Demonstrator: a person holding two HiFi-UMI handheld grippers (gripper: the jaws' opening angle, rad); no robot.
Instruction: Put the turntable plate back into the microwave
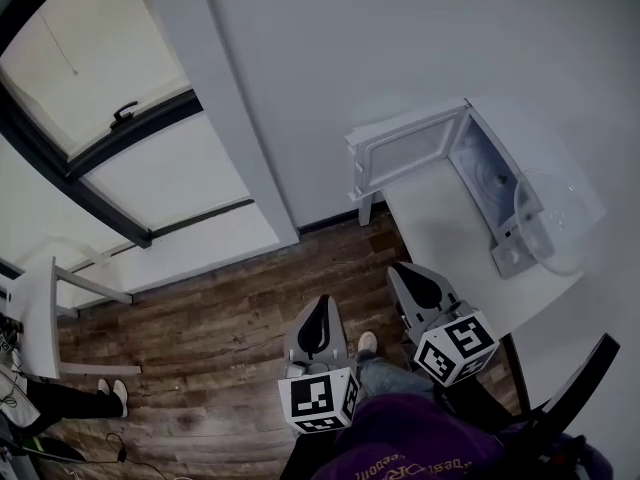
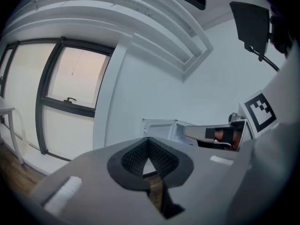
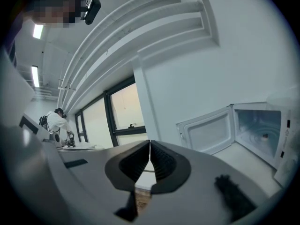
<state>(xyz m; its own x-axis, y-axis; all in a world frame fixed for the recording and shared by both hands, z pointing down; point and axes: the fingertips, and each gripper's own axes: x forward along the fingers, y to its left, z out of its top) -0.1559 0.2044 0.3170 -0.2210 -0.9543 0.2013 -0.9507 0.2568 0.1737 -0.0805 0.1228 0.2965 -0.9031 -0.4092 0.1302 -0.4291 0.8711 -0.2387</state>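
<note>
Head view: the left hand-held gripper (image 1: 320, 313) is over the floor (image 1: 220, 338) and the right hand-held gripper (image 1: 412, 276) is at the desk (image 1: 450, 238) edge. The turntable plate (image 1: 556, 218) seems to lie on top of the microwave (image 1: 480, 168). Its door (image 1: 400, 153) is swung wide, ready for loading.

Left gripper view: jaws together on nothing, aimed at the microwave.

Right gripper view: jaws also pressed together and empty, with the open cavity ahead. My read is they are closed only for the approach.

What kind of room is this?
Probably an office or lab workroom rather than a kitchen: a microwave stands open on a plain white table, near tall windows, and another person works in the background.
</note>
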